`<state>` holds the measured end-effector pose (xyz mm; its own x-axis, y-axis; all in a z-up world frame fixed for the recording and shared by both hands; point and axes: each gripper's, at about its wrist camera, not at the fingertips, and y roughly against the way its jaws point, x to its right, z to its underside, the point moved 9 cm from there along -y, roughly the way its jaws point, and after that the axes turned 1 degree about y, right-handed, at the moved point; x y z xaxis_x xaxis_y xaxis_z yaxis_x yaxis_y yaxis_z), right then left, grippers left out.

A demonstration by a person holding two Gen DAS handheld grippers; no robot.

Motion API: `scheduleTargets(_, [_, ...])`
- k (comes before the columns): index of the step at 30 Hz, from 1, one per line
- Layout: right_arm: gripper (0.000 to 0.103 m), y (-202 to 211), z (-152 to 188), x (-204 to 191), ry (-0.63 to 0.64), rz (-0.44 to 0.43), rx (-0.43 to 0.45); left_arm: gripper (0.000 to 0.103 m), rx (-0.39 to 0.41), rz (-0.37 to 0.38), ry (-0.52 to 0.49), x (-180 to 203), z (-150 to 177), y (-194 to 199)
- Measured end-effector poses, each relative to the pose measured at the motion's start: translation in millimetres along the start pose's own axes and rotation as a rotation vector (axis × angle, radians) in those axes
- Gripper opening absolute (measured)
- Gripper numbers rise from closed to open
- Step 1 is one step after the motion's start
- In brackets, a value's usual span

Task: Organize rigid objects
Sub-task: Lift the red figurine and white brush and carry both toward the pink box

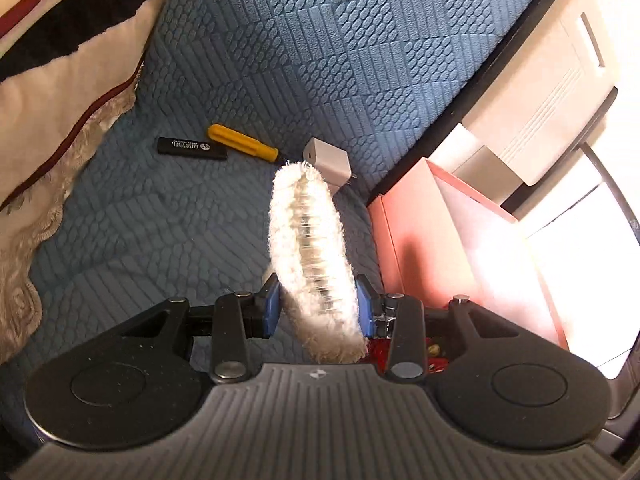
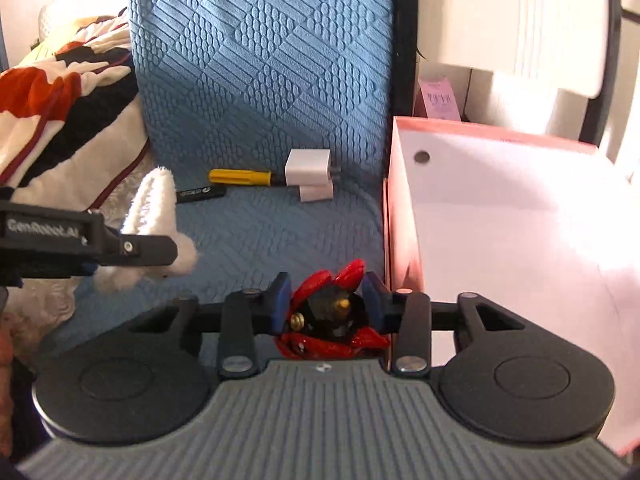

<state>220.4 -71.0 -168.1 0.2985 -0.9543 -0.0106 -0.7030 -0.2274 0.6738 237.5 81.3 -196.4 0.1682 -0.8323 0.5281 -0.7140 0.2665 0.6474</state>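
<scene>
My left gripper (image 1: 318, 304) is shut on a white fluffy-edged disc (image 1: 308, 248), held on edge above the blue bedspread; the disc also shows in the right wrist view (image 2: 154, 204). My right gripper (image 2: 326, 300) is shut on a red and black figurine (image 2: 332, 316), beside the pink box's left wall. On the bedspread lie a yellow-handled screwdriver (image 1: 242, 142) (image 2: 240, 177), a black stick-shaped item (image 1: 192, 149) (image 2: 200, 193) and a white charger plug (image 1: 326, 158) (image 2: 308, 168).
An open pink box (image 2: 404, 216) with a white inside stands at the bed's right edge, also in the left wrist view (image 1: 404, 240). A patterned blanket (image 1: 60, 80) lies left. A white cabinet (image 1: 540, 92) stands beyond the box.
</scene>
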Motion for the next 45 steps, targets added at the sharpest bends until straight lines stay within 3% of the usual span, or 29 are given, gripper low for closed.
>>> scheduleTargets(3, [0.003,0,-1,-3,0.029,0.001,0.003,0.043,-0.001,-0.003,0.008,0,3,2])
scheduleTargets(10, [0.006,3,2,-3,0.021,-0.025,0.008,0.043,0.007,-0.019,0.015,-6,6,8])
scheduleTargets(17, [0.01,9,9,-4,0.06,0.004,0.025,0.043,-0.012,-0.02,0.049,-17,9,1])
scheduleTargets(19, [0.019,8,10,-4,0.073,0.024,0.022,0.043,-0.022,-0.018,0.044,-17,10,-2])
scheduleTargets(21, [0.044,6,12,-6,0.084,0.024,0.015,0.043,-0.029,-0.017,0.039,-17,11,-5])
scheduleTargets(22, [0.051,6,12,-8,0.089,0.02,0.013,0.043,-0.033,-0.018,0.036,-18,12,-7])
scheduleTargets(24, [0.055,3,15,-13,0.111,0.015,0.002,0.043,-0.039,-0.019,0.034,-18,12,-9])
scheduleTargets(40, [0.058,-23,39,-39,0.475,0.219,-0.037,0.043,-0.041,-0.014,0.042,-24,9,-12])
scheduleTargets(45, [0.057,-15,33,-36,0.417,0.187,-0.034,0.043,-0.029,-0.003,0.042,-22,8,-8])
